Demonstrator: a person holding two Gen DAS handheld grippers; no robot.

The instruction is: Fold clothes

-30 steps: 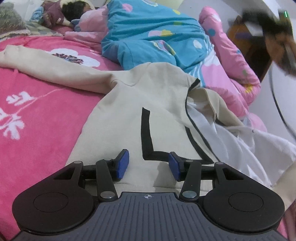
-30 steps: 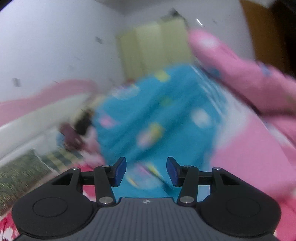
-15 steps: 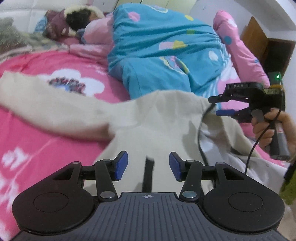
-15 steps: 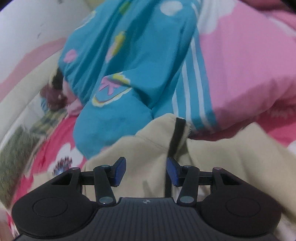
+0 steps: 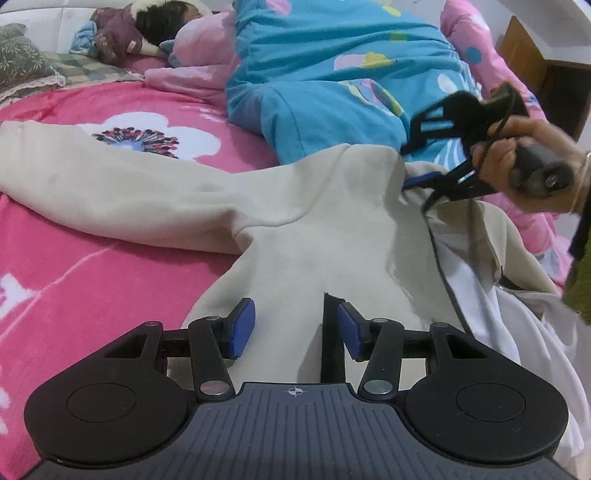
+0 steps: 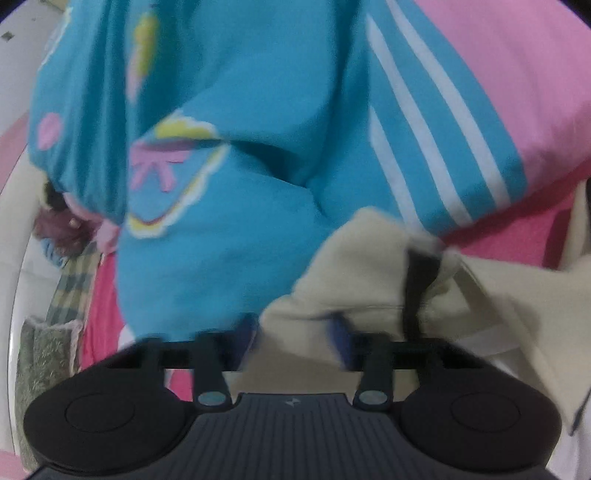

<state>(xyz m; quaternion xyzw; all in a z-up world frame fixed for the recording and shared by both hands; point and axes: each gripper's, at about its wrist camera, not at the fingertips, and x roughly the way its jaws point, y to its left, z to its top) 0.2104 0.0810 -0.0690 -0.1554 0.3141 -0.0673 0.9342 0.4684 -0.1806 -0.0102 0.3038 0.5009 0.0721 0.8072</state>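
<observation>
A cream sweatshirt (image 5: 314, 221) with black trim lies spread on the pink bedspread (image 5: 74, 277), one sleeve (image 5: 92, 184) stretched out to the left. My left gripper (image 5: 291, 328) hovers open over the sweatshirt's body beside a black stripe (image 5: 332, 332), with nothing pinched. A hand (image 5: 517, 155) holds my right gripper (image 5: 405, 168) at the sweatshirt's far edge by the collar. In the blurred right wrist view, cream cloth (image 6: 354, 266) lies between the fingers of the right gripper (image 6: 295, 332). Its jaws are closing but still stand apart.
A person (image 5: 159, 18) lies at the head of the bed under a blue patterned quilt (image 5: 332, 74) that borders the sweatshirt's far edge. White cloth (image 5: 480, 295) lies bunched at the right. A pink cover (image 5: 480, 55) and wooden furniture (image 5: 535, 55) stand beyond.
The right gripper swung down from pointing at the wall to the sweatshirt's collar edge. The left gripper slid forward over the sweatshirt and stayed open.
</observation>
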